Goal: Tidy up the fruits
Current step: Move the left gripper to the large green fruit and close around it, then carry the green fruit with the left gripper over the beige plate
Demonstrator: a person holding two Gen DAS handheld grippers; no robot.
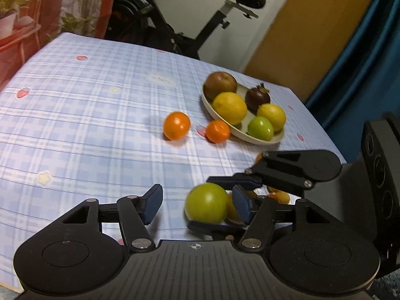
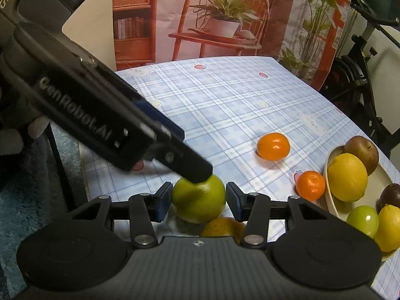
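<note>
the green fruit [image 2: 198,201] sits between the blue pads of the right gripper [image 2: 199,201], at the near edge of the table [image 2: 225,100]. the pads stand close against its sides, the left one seemingly touching, the right one with a hairline gap, so a firm clamp cannot be told. just below it, at 5 o'clock, a yellow-orange fruit [image 2: 223,227] lies partly hidden behind the gripper body.

the left gripper [image 1: 196,206] reaches in from 10 o'clock in the right wrist view, angled down, its tip just over the top of the green fruit [image 1: 207,206]. in its own view its fingers are wide apart and hold nothing; the green fruit lies toward its right pad [image 1: 241,206], with the right gripper [image 1: 250,200] crossing in from 3 o'clock.

further out, two small oranges rest on the checked cloth: one [image 2: 310,185] just beside the plate [image 2: 330,207] at 2 o'clock, the other [image 2: 273,146] farther out near 1 o'clock. the plate carries a brown fruit [image 2: 362,153], two yellow citrus [image 2: 347,177], a dark purple fruit [image 2: 390,197] and a second green fruit [image 2: 362,220].
</note>
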